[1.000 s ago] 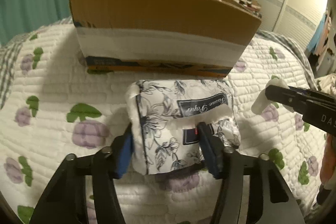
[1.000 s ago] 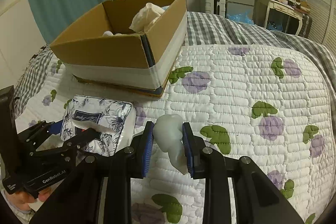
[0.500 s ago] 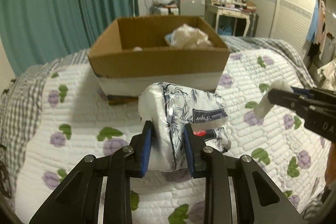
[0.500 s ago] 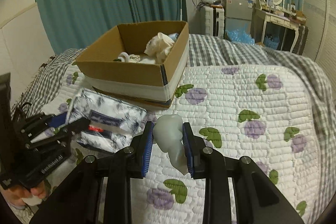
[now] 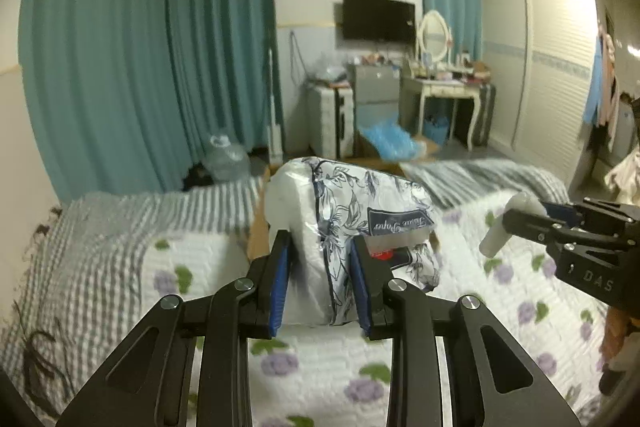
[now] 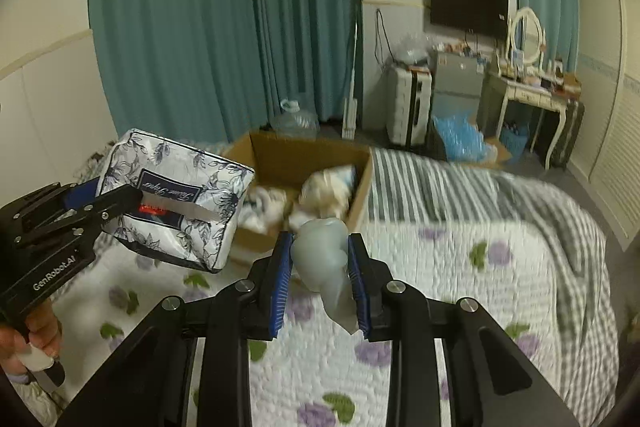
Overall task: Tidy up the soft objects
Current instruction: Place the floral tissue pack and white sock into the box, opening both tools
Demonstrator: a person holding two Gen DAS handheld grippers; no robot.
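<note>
Left wrist view: the left gripper (image 5: 322,285) pinches a floral tissue pack (image 5: 360,227) whose dark label reads "Tissue Paper" in script; the pack is off the bed, just ahead of the fingers. Off to its right, the right gripper (image 6: 320,281), marked "DAS", clamps a pale soft toy (image 6: 326,259). "GenRobot.AI" is printed on the left tool. Ahead lies an open cardboard box (image 6: 360,195) on a quilted floral bedspread (image 6: 460,267), teal curtains (image 6: 224,19) behind.
</note>
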